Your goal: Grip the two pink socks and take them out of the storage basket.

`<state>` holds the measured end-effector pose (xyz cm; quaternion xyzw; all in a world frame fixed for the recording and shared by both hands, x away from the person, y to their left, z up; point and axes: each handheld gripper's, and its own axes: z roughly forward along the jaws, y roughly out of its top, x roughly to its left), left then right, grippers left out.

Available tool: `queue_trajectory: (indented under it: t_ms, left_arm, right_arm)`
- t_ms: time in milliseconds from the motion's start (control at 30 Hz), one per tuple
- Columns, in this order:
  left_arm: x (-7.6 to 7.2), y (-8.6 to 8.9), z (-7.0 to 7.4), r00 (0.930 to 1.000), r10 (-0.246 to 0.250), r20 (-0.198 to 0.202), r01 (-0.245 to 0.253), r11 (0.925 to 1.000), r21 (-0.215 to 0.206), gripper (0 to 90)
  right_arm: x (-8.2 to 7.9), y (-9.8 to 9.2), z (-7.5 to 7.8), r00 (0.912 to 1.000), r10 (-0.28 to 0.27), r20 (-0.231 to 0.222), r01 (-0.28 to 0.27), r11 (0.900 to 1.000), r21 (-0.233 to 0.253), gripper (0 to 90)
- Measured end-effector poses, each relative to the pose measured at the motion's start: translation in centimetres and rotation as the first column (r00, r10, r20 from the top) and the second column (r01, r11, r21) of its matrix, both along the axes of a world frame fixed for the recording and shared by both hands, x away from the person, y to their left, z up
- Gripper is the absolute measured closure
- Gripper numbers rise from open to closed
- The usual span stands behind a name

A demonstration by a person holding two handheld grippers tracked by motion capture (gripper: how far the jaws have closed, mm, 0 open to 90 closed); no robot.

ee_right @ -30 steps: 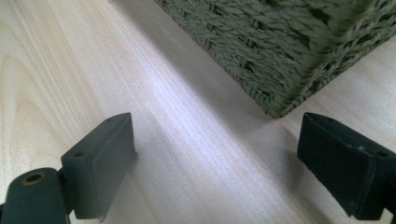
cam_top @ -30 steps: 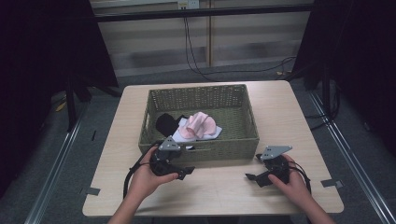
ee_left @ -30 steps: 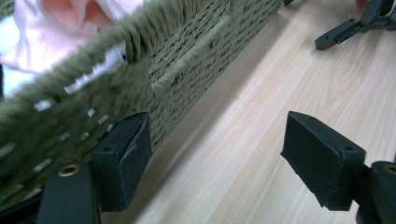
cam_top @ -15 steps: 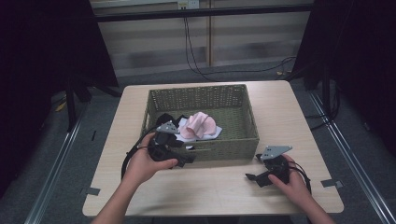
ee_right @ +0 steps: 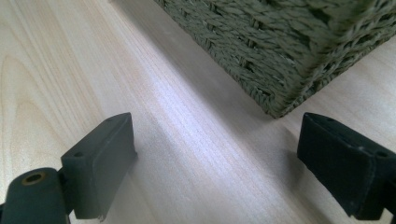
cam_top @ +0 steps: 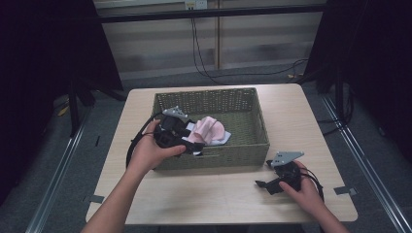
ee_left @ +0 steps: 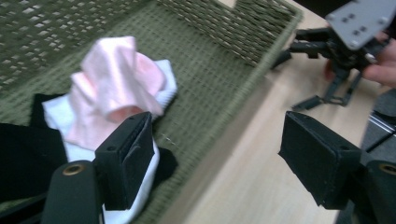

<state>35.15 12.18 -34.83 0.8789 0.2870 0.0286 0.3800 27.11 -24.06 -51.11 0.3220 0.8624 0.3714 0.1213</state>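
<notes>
A green wicker basket [cam_top: 214,161] stands mid-table and holds a crumpled pink cloth [cam_top: 212,128] on a white cloth [cam_top: 225,138], with a black cloth [ee_left: 23,158] beside them. My left gripper [cam_top: 190,144] hangs open over the basket's front left part. In the left gripper view one jaw is just in front of the pink cloth [ee_left: 116,88] and white cloth [ee_left: 142,184], while the other is out over the table; the left gripper [ee_left: 224,161] holds nothing. My right gripper [cam_top: 265,174] rests open on the table by the basket's front right corner [ee_right: 280,56].
The light wooden table [cam_top: 204,199] has bare room in front of and to both sides of the basket. Its front edge is close behind the right hand. Cables trail from both grippers. The right gripper [ee_left: 336,51] also appears in the left gripper view.
The left hand has lifted its gripper from the table in front of the basket and carried it forward over the basket's front left. The right gripper has not moved.
</notes>
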Motion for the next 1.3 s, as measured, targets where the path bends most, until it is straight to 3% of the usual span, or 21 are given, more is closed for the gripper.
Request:
queue_trajectory:
  t_ms: [233,367,567,933,967,1000,1133,1167,1300]
  left_arm:
    - [2.4,0.0,-0.4,0.9993,0.038,0.002,-0.038,0.9984,0.043,27.3]
    - [3.4,0.0,-0.8,0.9980,0.064,-0.005,-0.063,0.9970,0.044,27.8]
    - [5.1,-0.1,-1.5,0.9963,0.080,-0.034,-0.077,0.9946,0.070,28.6]
    - [7.2,-1.0,-2.0,0.9921,0.109,-0.062,-0.102,0.9899,0.098,29.0]
    - [7.2,-1.2,-2.2,0.9892,0.129,-0.070,-0.123,0.9891,0.081,29.0]
    - [7.5,-1.2,-2.1,0.9915,0.111,-0.067,-0.104,0.9891,0.104,29.0]
    - [8.2,-1.8,-2.5,0.9895,0.119,-0.082,-0.111,0.9885,0.103,30.0]
    - [8.3,-2.1,-2.8,0.9855,0.141,-0.094,-0.133,0.9870,0.090,30.2]
    - [9.1,-2.4,-3.3,0.9854,0.133,-0.106,-0.120,0.9857,0.118,30.9]
  right_arm:
    - [0.0,0.0,0.0,1.0000,0.000,0.000,0.000,1.000,0.000,10.6]
    - [0.0,0.0,0.0,1.0000,0.000,0.000,0.000,1.000,0.000,10.6]
    - [0.0,0.0,0.0,1.0000,0.000,0.000,0.000,1.000,0.000,10.6]
    - [0.0,0.0,0.0,1.0000,0.000,0.000,0.000,1.000,0.000,10.6]
    - [0.0,0.0,0.0,1.0000,0.000,0.000,0.000,1.000,0.001,10.6]
    - [0.0,0.0,0.0,1.0000,0.000,0.000,0.000,1.000,0.001,10.6]
    - [0.0,0.0,0.0,1.0000,-0.002,-0.001,0.002,1.000,0.003,10.6]
    - [0.0,0.0,0.0,1.0000,-0.002,-0.001,0.002,1.000,0.003,10.6]
    - [0.0,0.0,0.0,1.0000,-0.002,0.000,0.002,1.000,0.002,10.6]
